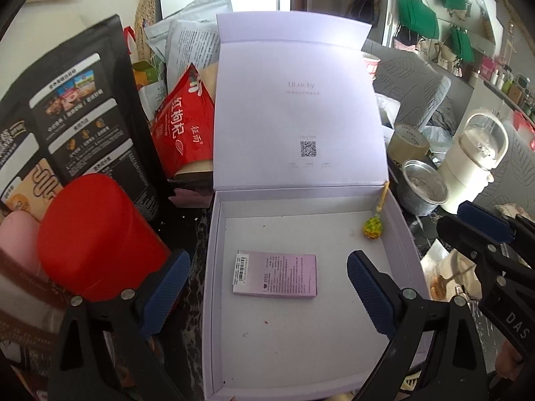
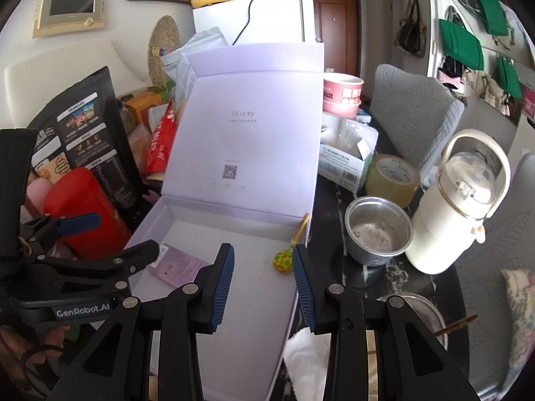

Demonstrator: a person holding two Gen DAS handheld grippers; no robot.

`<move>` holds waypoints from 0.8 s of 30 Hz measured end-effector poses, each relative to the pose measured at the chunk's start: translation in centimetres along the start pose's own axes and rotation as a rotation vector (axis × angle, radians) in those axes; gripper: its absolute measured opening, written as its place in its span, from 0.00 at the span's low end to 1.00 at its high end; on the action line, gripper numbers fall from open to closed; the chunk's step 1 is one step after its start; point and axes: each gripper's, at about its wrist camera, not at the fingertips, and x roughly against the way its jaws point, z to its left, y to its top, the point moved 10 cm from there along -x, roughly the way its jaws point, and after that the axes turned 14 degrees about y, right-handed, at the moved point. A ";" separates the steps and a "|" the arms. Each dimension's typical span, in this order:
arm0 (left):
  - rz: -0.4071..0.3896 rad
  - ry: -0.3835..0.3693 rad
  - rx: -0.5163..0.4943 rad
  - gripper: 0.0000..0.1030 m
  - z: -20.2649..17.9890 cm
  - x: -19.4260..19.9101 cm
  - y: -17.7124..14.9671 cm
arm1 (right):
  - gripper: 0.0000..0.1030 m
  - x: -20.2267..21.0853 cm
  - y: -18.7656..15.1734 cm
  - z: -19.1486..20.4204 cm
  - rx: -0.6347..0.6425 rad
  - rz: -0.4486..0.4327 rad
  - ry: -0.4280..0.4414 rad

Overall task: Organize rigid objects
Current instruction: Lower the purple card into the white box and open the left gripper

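Observation:
An open white box with its lid standing upright holds a flat pink packet and a yellow-green lollipop in its far right corner. My left gripper is open and empty, its jaws wide over the box's near part, straddling the packet. My right gripper is open and empty above the box's right side, just short of the lollipop. The packet lies to its left. The right gripper also shows at the right edge of the left wrist view.
A red canister and a black snack bag stand left of the box. A metal cup, a tape roll, a cream flask and a carton stand to its right. A red pouch leans behind.

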 end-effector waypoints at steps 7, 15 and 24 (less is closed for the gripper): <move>-0.030 0.002 0.007 0.94 0.9 3.2 -0.5 | 0.37 2.7 -0.3 1.8 0.007 -0.026 -0.003; -0.058 0.006 0.006 0.94 2.1 6.7 -1.7 | 0.40 6.2 -1.5 3.6 0.008 -0.042 -0.012; -0.067 -0.025 -0.008 0.94 1.5 10.0 -4.7 | 0.47 9.8 -3.2 5.6 0.026 -0.054 -0.022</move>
